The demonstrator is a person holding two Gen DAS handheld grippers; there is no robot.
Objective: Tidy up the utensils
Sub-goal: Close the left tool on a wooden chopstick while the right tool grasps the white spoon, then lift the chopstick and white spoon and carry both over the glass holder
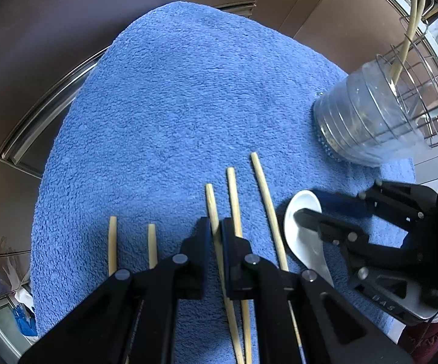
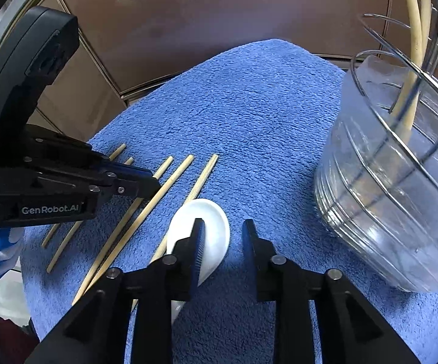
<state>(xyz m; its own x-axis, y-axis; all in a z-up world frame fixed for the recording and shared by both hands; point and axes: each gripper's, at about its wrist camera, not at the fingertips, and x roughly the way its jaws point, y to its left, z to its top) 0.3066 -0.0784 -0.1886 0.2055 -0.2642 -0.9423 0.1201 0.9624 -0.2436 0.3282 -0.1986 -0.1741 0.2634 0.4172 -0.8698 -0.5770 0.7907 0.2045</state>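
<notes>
Chopsticks (image 1: 234, 200) lie on the blue towel (image 1: 173, 106), one pinched in the narrow left gripper (image 1: 217, 230), and it could slip or drag its neighbour when lifted.

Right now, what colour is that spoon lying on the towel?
The spoon is plain white, lying on a blue towel; the right wrist view shows it best.
</notes>
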